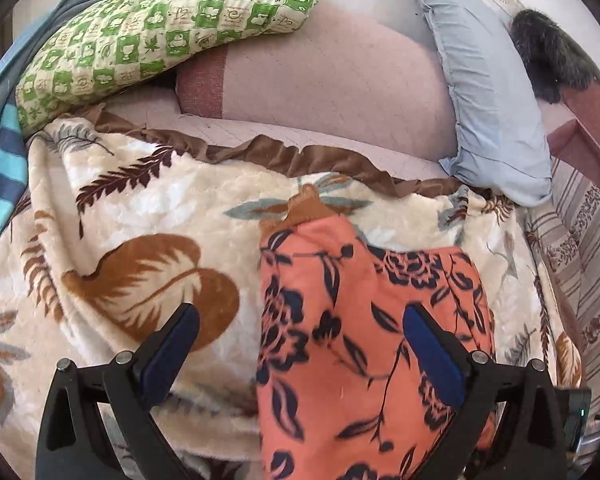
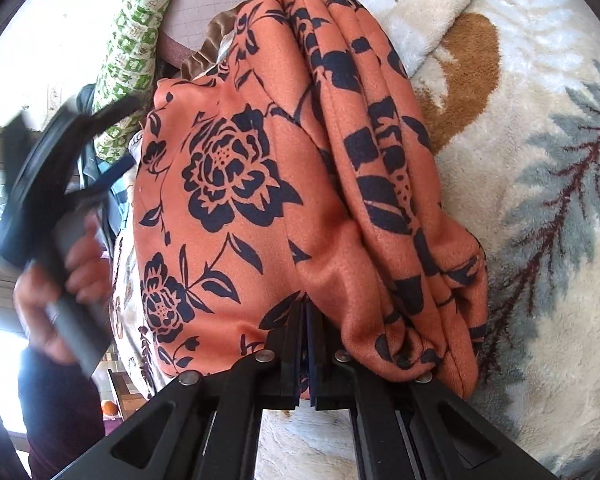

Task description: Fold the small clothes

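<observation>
Your left gripper [image 1: 300, 344] is wide open with nothing between its blue pads [image 1: 434, 354]; it hangs above the orange flowered cloth [image 1: 340, 320], not touching it. Your right gripper [image 2: 309, 344] is squeezed tight on that same cloth [image 2: 260, 184], pinching its near edge, and the cloth bunches into thick folds on the right side there. The cloth lies on the fluffy cream blanket [image 1: 140, 208] with brown and grey leaves. Past the blanket's brown ruffled edge [image 1: 260, 152] you see a big pink cushion [image 1: 340, 76]. A green checked pillow [image 1: 148, 32] leans at the far left, and a blue striped garment [image 1: 4, 168] sits just beside it. A pale blue pillow [image 1: 488, 100] lies at the far right, with a dark furry thing [image 1: 548, 56] behind it. In the right wrist view, your hand [image 2: 68, 272] holding the left gripper's handle shows blurry at the left, close to the cloth's edge.
</observation>
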`<state>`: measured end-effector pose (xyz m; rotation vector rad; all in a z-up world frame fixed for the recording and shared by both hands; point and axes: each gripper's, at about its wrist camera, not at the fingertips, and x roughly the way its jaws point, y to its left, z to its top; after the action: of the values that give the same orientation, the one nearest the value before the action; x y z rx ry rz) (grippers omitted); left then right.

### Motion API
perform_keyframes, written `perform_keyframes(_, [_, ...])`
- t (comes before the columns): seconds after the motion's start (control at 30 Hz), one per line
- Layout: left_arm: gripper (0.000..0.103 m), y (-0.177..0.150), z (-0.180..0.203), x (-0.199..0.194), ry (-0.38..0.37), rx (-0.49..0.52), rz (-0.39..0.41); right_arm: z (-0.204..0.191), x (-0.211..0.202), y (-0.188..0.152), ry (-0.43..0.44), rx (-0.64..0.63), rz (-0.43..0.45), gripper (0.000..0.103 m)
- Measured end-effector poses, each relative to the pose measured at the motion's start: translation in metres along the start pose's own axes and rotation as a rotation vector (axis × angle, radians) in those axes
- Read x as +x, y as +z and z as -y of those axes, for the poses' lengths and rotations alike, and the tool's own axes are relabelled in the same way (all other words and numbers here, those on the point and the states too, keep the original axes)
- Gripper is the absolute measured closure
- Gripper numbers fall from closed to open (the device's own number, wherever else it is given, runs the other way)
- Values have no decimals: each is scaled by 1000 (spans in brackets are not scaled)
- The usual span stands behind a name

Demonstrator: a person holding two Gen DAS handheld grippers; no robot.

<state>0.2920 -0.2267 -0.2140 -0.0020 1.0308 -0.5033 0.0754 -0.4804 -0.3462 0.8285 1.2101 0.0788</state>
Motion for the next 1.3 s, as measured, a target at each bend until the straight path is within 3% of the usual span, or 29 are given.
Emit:
perform_keyframes(0.1, [1,-38,5,2,74,94,-52,-4,0,-2,-9,4,8,101])
perform_keyframes(0.17, [0,-67,9,22,206,207,-100,-8,3,-2,-13,12,13,101])
perform_keyframes(0.2, [0,-77,6,24,213,219,-62,-10,4,-3,-16,13,16,101])
perform_keyframes(0.23, [0,-81,1,22,188,193,-32,-11,5,-3,-21,12,18,101])
perform_keyframes(0.37, [0,-76,-19,12,103,40,-104,-16,5,-5,-34,-5,33,101])
perform_keyframes(0.47, [1,-87,-17,-11,107,65,-42,-31,-8,-6,-56,-82,68,95])
perform_keyframes(0.6, [1,-109,-9,-28,72,117,48,-59,-35,-1,68,-174,226,95])
perform_keyframes(0.67, [1,-114,-9,-27,47,101,94,-70,-39,6,60,-196,312,94])
perform_keyframes(0.83, [1,-118,-18,-6,-21,36,44,-82,-20,33,-8,-173,388,95])
perform_keyframes(0.97, [1,-118,-13,-4,-28,90,56,-81,-17,63,-16,-141,464,95])
perform_keyframes(1.03, [1,-117,-12,-2,-34,105,54,-72,-14,82,-40,-97,465,95])
perform_keyframes(1.1, [1,-115,-14,0,-56,91,35,-57,0,97,-140,-32,424,97])
perform_keyframes(1.23, [1,-111,-14,-3,-58,92,36,-36,-1,101,-68,23,410,102])
perform_keyframes(1.3, [1,-109,-14,-14,-60,97,88,-43,-13,95,-69,-3,441,97])
